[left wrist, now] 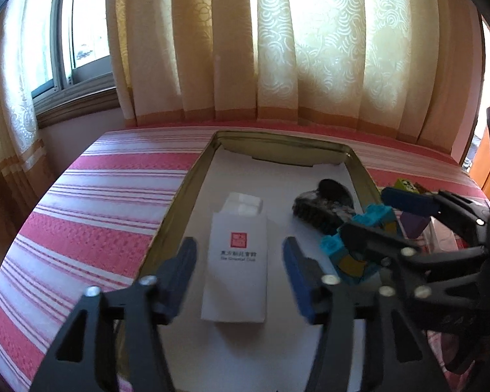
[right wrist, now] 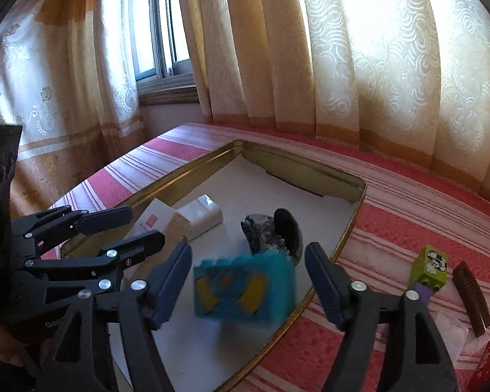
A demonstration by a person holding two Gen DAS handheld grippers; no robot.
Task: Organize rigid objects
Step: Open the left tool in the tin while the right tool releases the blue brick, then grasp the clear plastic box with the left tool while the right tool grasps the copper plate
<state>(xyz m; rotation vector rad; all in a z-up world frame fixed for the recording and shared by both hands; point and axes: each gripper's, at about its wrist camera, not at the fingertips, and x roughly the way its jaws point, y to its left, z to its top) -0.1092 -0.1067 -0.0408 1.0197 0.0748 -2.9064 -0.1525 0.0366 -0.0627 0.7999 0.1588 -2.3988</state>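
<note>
Inside the gold-rimmed tin tray (right wrist: 349, 228) on the striped red cloth (left wrist: 91, 215), a white envelope (left wrist: 236, 268) is lying flat between the left gripper (left wrist: 240, 254) and its spread jaws, untouched. The right gripper (right wrist: 248, 281) is standing with jaws wide, the blurred blue toy brick (right wrist: 245, 289) sitting free between them, a dark brush (right wrist: 274, 232) resting just behind.

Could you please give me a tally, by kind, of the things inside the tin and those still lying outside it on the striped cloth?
In the tin:
white packet: 1
black brush: 1
blue block: 1
On the cloth:
green-purple block: 1
brown comb: 1
Total: 5
</note>
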